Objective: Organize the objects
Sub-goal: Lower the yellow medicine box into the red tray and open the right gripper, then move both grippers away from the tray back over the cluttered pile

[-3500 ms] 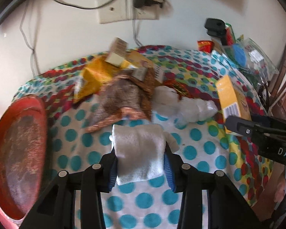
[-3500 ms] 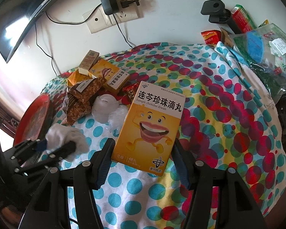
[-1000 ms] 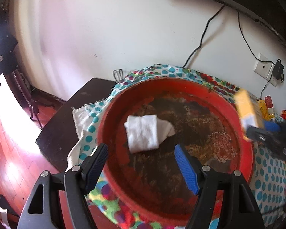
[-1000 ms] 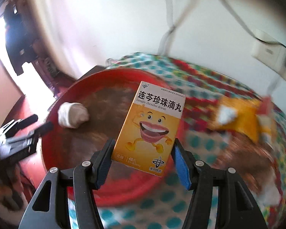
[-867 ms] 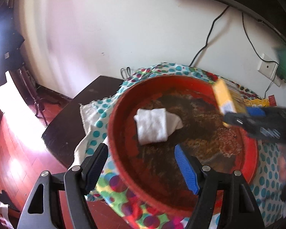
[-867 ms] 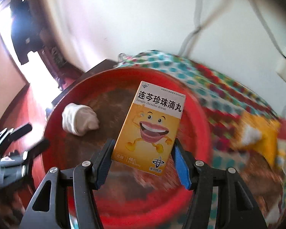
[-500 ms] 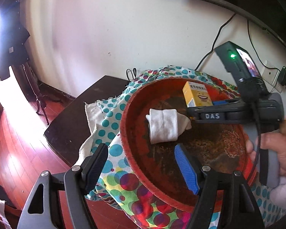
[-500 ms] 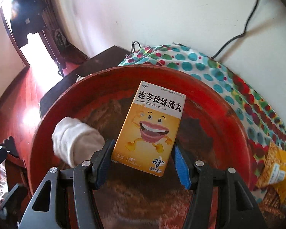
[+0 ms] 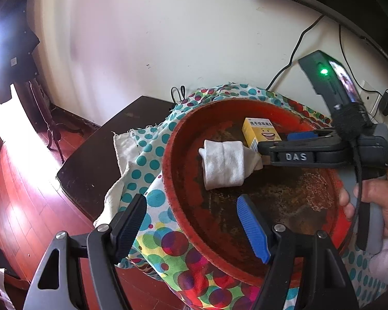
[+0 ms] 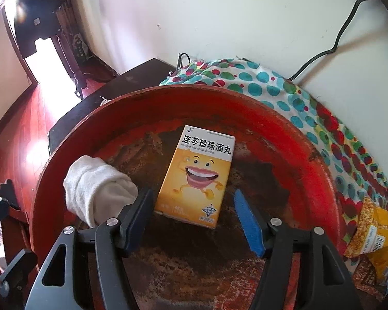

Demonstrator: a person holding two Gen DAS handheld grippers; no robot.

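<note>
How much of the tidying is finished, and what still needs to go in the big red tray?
Done: the white rolled cloth lies in the red tray. In hand: the yellow box sits on the tray floor; the right gripper has just been opening and its pads no longer press it. The left gripper is open and empty. Left: a yellow snack packet still lies outside on the spotted cloth.

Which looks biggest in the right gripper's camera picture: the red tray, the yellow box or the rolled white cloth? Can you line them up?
1. Red tray, by far the largest; it fills most of the view.
2. Yellow box.
3. Rolled white cloth.
The box and cloth look close in size, and fisheye distortion makes their order unsure.
</note>
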